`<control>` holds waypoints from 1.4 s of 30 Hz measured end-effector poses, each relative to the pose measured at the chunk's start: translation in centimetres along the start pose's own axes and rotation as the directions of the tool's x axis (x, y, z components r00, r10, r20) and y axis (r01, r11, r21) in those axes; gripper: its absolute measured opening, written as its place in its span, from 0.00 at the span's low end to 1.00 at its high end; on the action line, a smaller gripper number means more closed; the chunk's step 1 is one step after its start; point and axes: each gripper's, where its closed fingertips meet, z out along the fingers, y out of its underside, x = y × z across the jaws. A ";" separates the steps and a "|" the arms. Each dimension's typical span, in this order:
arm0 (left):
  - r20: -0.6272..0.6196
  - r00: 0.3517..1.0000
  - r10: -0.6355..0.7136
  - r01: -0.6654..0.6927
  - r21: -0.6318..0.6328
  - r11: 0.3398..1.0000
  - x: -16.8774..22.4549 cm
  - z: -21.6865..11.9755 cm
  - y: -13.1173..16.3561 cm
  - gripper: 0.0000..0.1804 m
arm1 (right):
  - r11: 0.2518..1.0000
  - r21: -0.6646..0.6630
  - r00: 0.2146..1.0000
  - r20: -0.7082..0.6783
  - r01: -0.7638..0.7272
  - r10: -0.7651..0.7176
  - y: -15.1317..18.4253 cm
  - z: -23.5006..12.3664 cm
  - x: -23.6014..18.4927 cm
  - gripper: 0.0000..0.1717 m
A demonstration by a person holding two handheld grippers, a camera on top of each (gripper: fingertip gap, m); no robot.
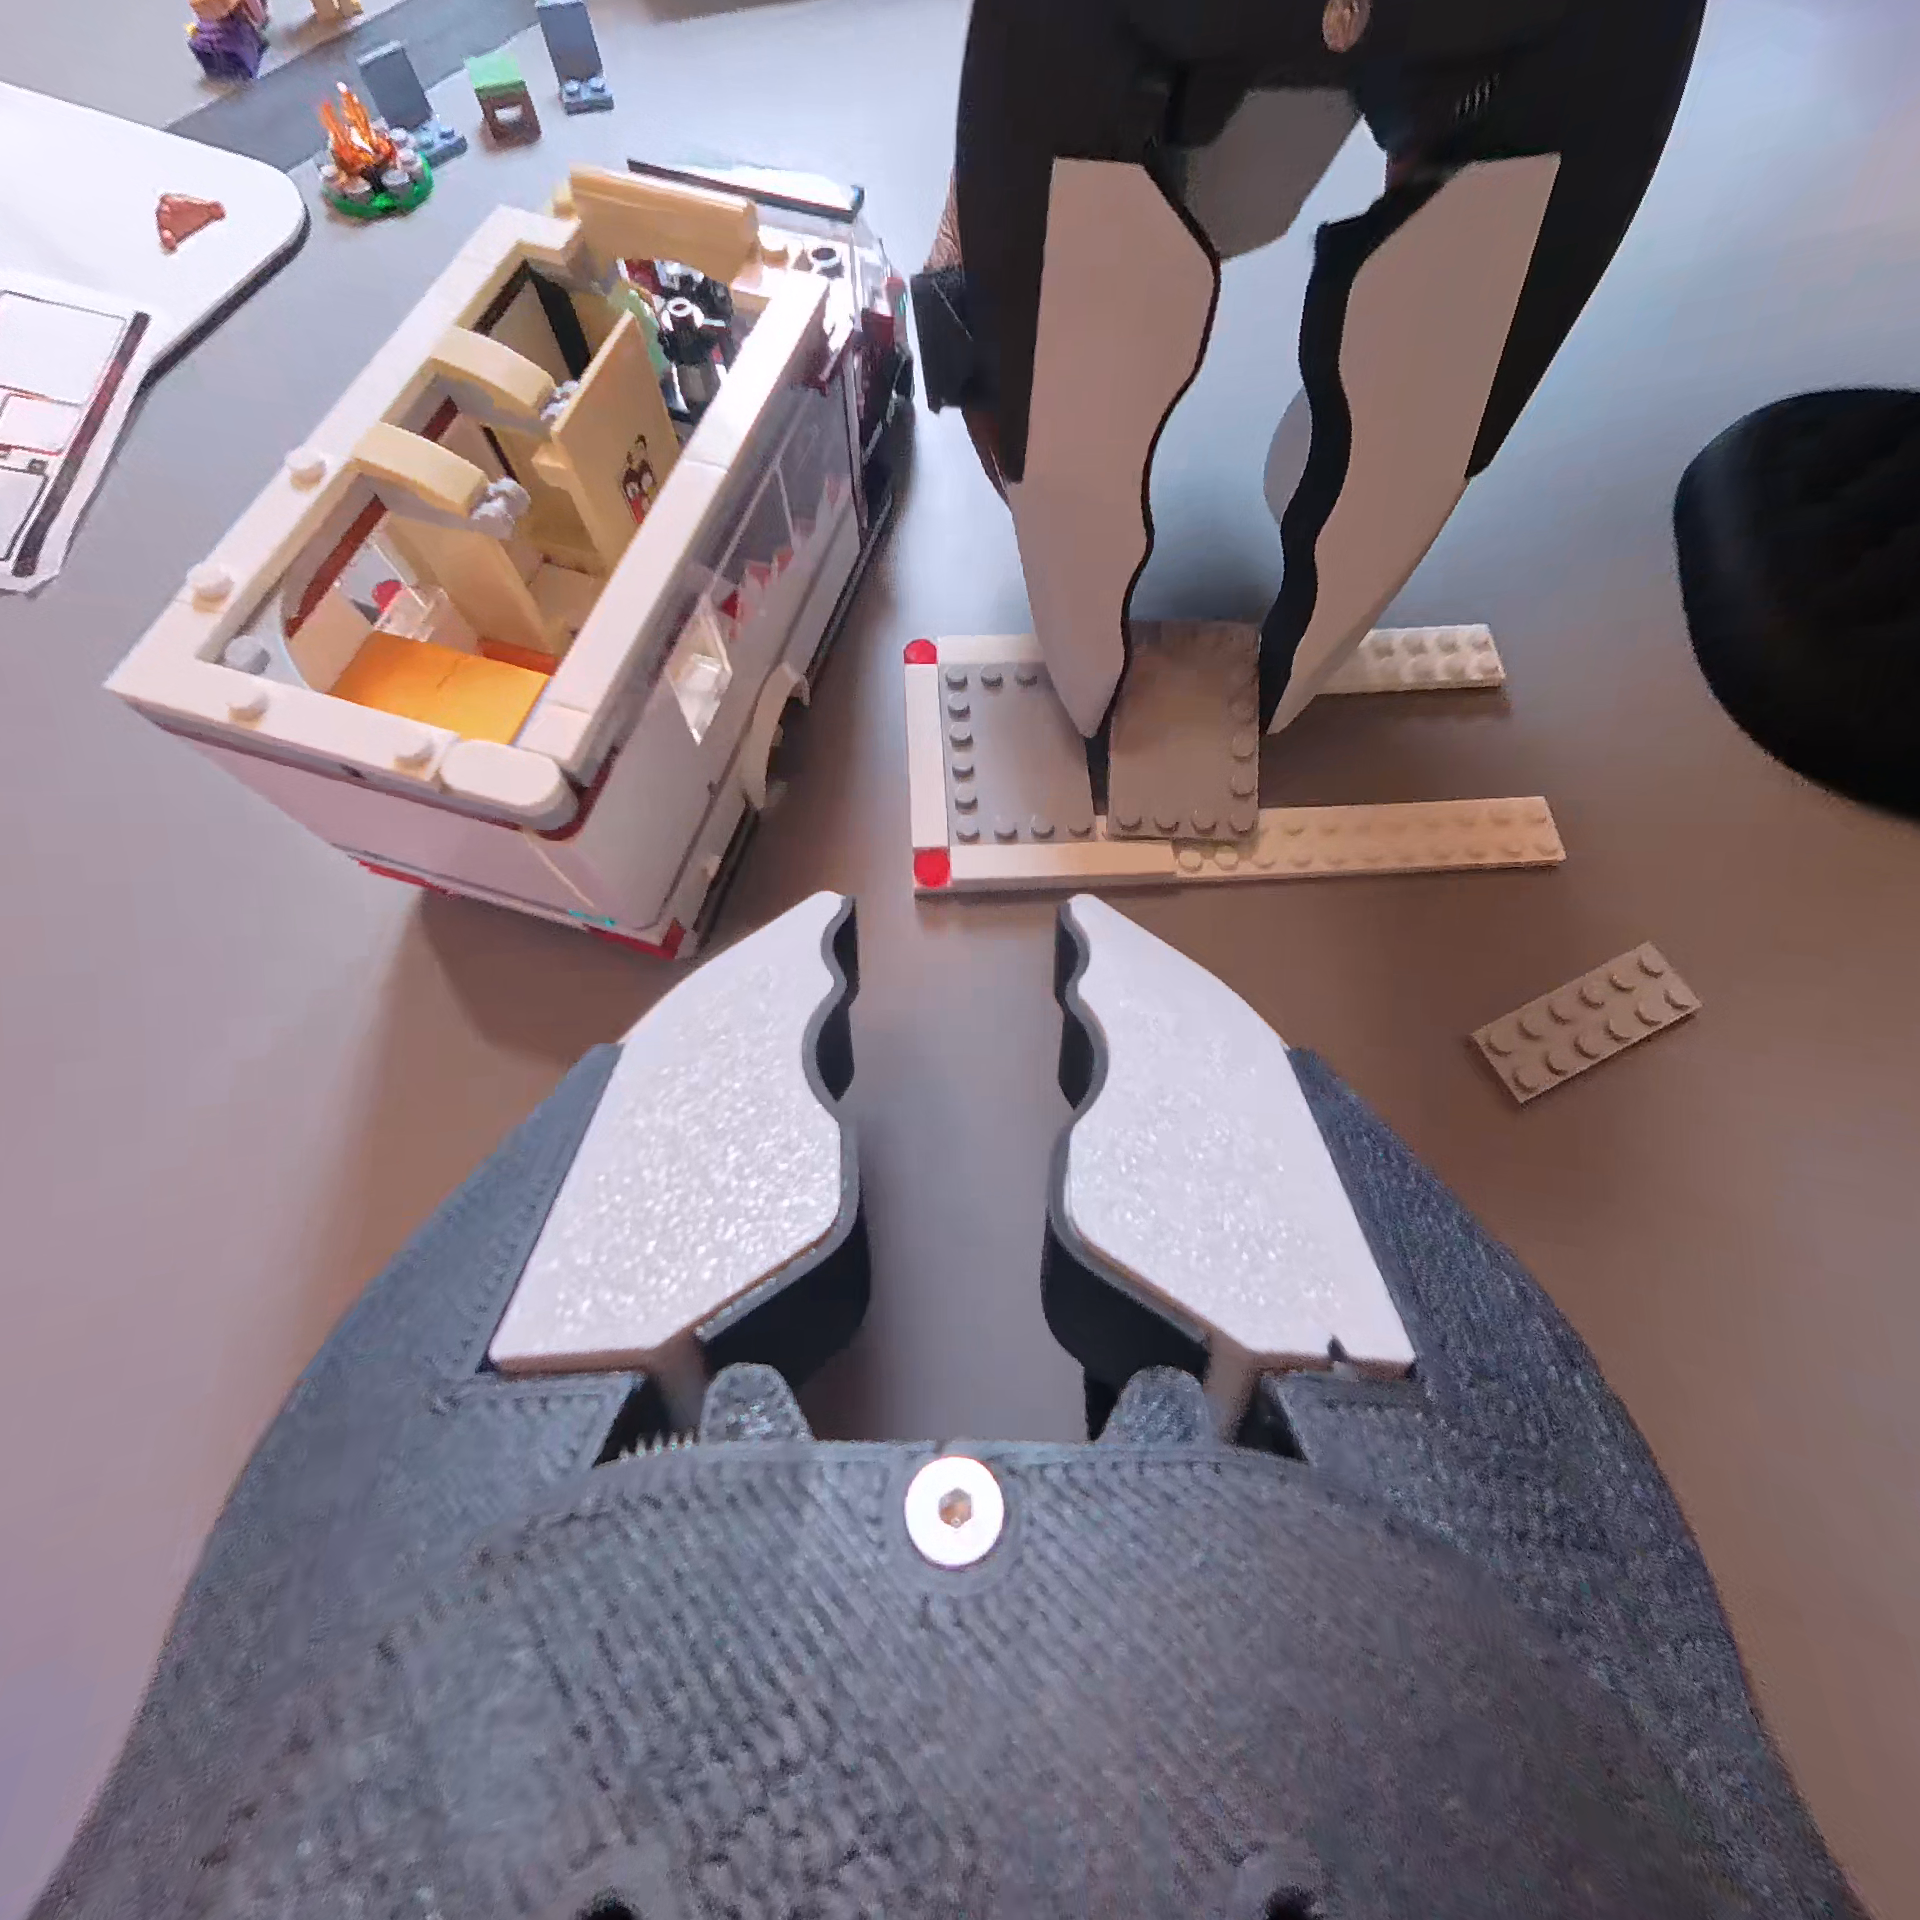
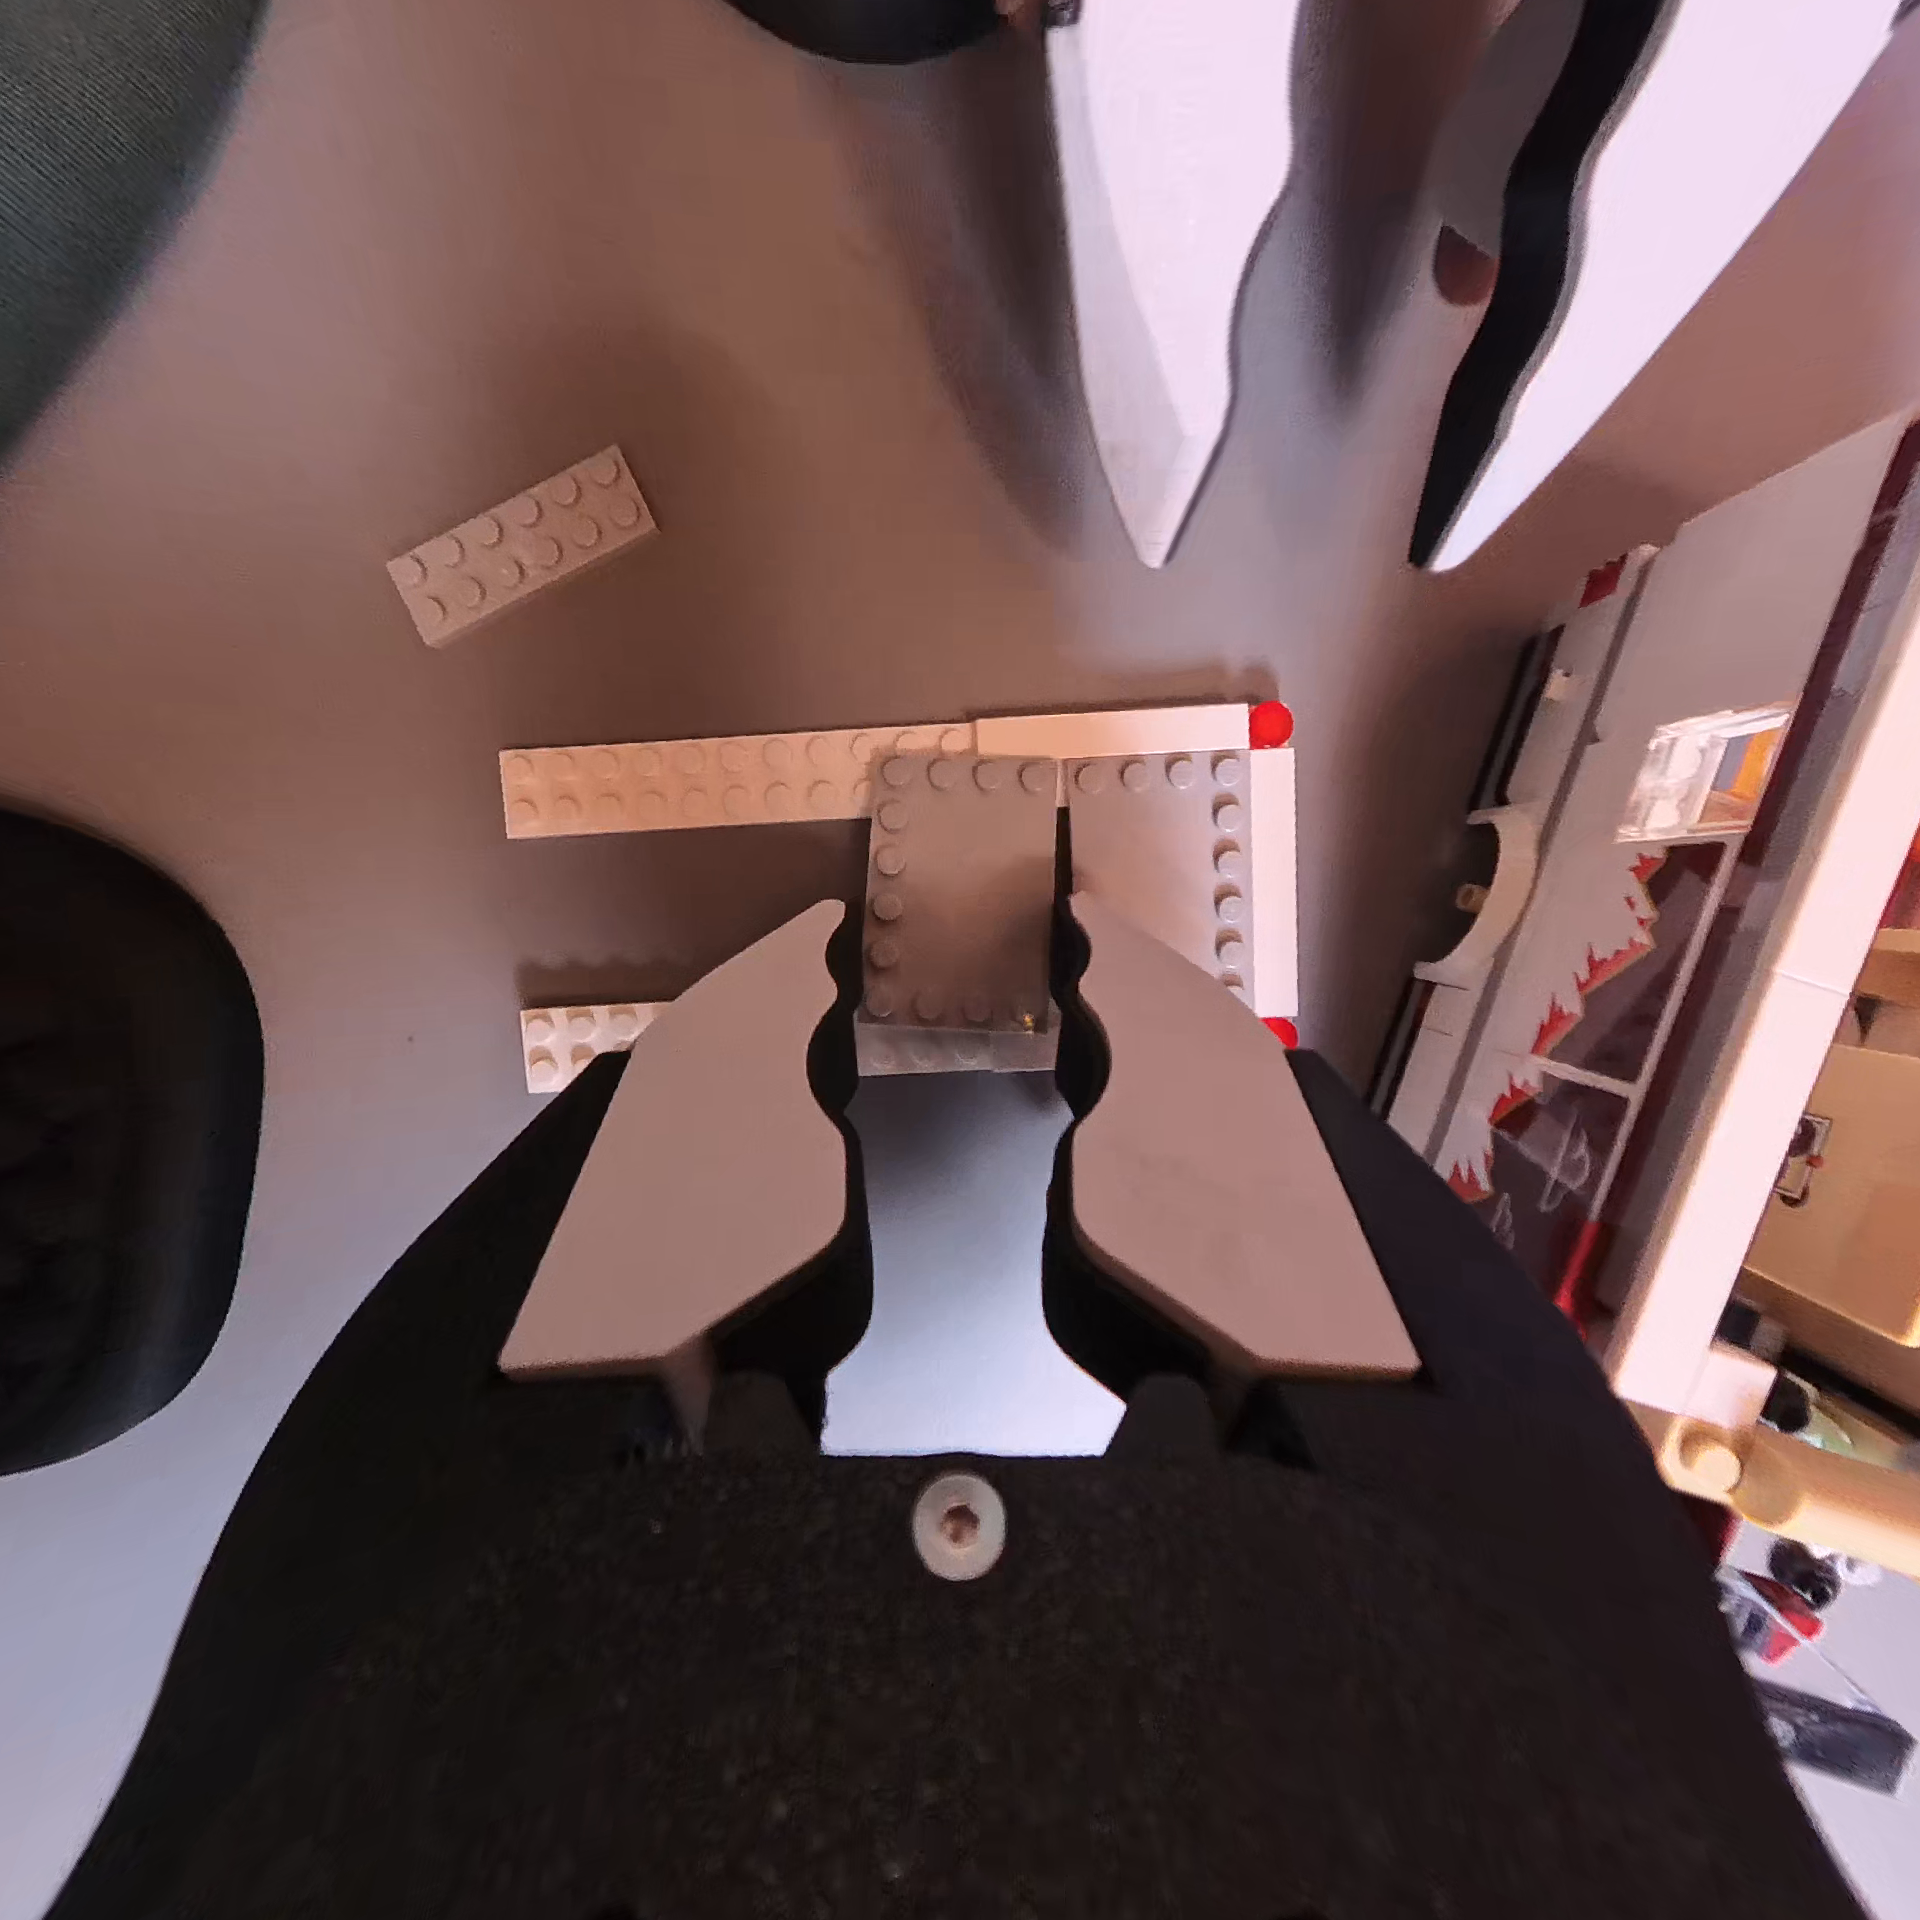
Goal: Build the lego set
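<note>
1. Two handheld grippers work over a brown table (image 1: 312,1091) beside a roofless white toy-brick camper van (image 1: 499,582).
2. The right gripper (image 2: 951,935) has its fingers closed on the two long sides of a dark grey studded plate (image 2: 956,883); the pads (image 2: 1132,997) press against its edges. Seen from the left wrist view, this gripper (image 1: 1179,717) comes down steeply from above.
3. That grey plate lies with its long axis running across the gap between two long tan plates, the far strip (image 2: 675,790) and the near strip (image 2: 571,1029). One short end rests on the far strip; the end between the fingers sits raised above the near one, so the plate tilts.
4. Just beside it, a second grey plate (image 2: 1153,862) lies flat, bordered by smooth white tiles (image 2: 1273,883) with a red round stud (image 2: 1270,723) at the corner.
5. The left gripper (image 1: 956,935) hovers near that assembly with its jaws moderately apart and nothing between them.
6. A loose tan plate (image 1: 1584,1018) lies apart on the table, set diagonally.
7. No readable brand or writing shows on the plates; a printed sheet (image 1: 62,436) lies at the table's edge.
</note>
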 end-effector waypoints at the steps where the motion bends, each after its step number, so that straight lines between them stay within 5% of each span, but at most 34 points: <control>1: 0.011 1.000 0.006 -0.006 -0.015 1.000 0.2 0.0 0.1 0.22 | 1.000 -0.006 1.000 0.004 0.004 -0.004 0.0 0.1 -0.1 0.20; 10: 0.073 0.996 0.047 -0.038 -0.121 0.992 2.6 0.0 1.0 0.29 | 1.000 -0.019 0.999 -0.030 0.014 -0.014 0.0 -0.2 0.6 0.20; 23: 0.150 0.988 -0.031 0.048 -0.109 0.993 3.1 -0.3 1.5 0.31 | 1.000 0.015 0.996 -0.090 -0.001 0.002 -0.3 -0.5 0.8 0.24; 42: 0.234 0.971 -0.040 0.062 -0.089 0.994 3.3 -0.7 1.7 0.30 | 0.993 0.077 0.976 -0.191 -0.095 0.108 -0.7 0.3 0.8 0.15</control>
